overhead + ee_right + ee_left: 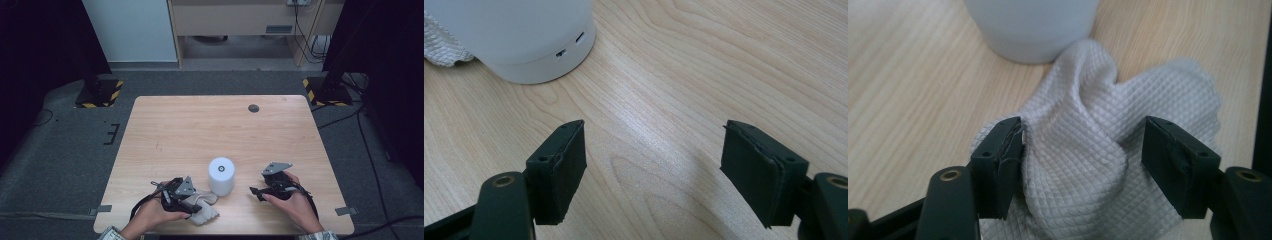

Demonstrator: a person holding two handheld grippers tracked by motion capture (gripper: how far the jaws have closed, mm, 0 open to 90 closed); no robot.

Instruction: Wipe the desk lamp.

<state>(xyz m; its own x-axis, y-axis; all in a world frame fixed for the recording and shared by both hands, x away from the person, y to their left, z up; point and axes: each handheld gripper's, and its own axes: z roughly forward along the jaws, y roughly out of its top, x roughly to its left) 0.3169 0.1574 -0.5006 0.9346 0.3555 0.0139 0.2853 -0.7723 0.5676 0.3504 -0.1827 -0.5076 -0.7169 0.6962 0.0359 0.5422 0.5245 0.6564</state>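
Cloth, white and bunched, lies on the table against a white cylinder, between the left hand-held gripper's spread jaws. The right hand-held gripper is spread over bare wood.

Both forearms come in over the worktop's near edge. The left gripper sits low near that edge, left of centre, its 2 jaws spread wide. The right gripper sits right of centre, jaws likewise wide apart, pointing left.
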